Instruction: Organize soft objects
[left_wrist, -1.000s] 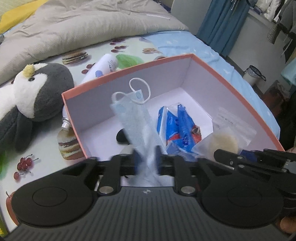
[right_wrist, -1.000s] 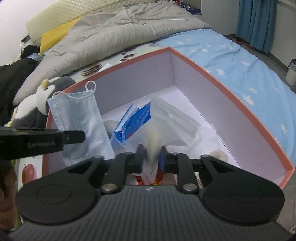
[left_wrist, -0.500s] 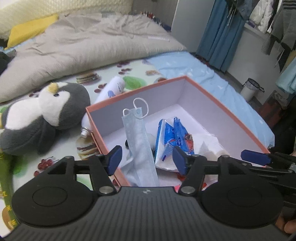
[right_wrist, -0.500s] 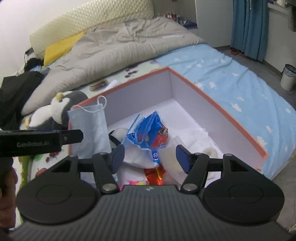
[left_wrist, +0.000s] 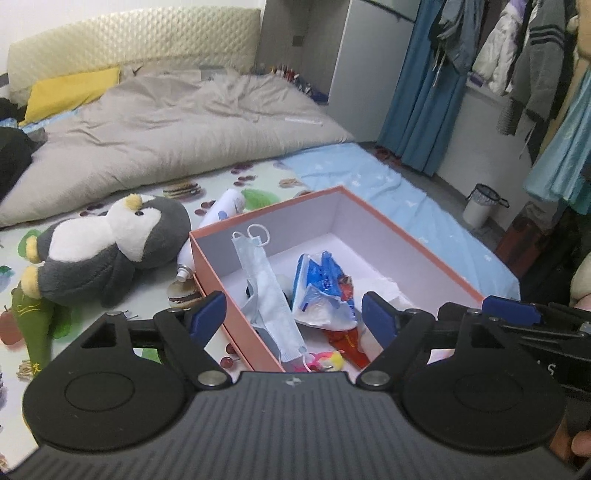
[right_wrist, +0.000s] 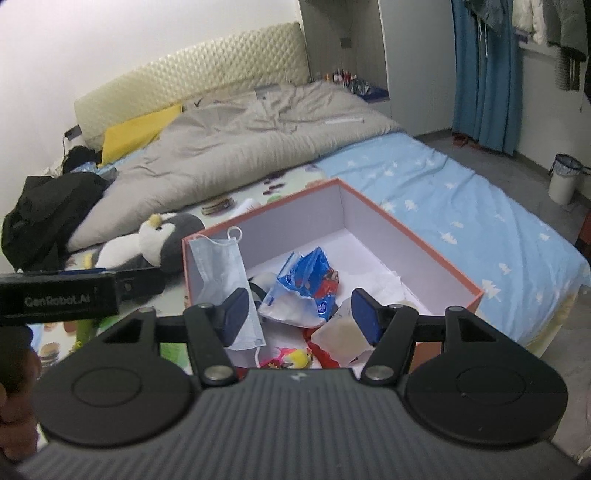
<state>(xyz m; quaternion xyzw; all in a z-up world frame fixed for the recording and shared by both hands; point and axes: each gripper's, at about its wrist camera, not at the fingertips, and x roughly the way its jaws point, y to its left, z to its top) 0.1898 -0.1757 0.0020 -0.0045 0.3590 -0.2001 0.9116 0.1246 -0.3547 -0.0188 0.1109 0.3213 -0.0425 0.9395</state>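
Now both grippers w/ jaws spread, holding nothing: left gripper (left_wrist: 291, 314), right gripper (right_wrist: 301, 310). Pale-blue pleated face mask (left_wrist: 266, 291), ear loops at top, leans vs near-left wall inside pink box (left_wrist: 417, 236) on bed; crumpled blue snack bag (right_wrist: 308, 284) mid-box. Penguin plush (left_wrist: 110, 247) left of box.

the bed (right_wrist: 461, 192) carries a grey duvet (left_wrist: 177, 125), penguin plush (left_wrist: 110, 243), bottle (left_wrist: 218, 218) and box (left_wrist: 424, 243).

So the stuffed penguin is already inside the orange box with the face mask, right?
Not quite. The stuffed penguin lies on the bed outside the orange box, to its left; the face mask is inside. The left wrist view shows it.
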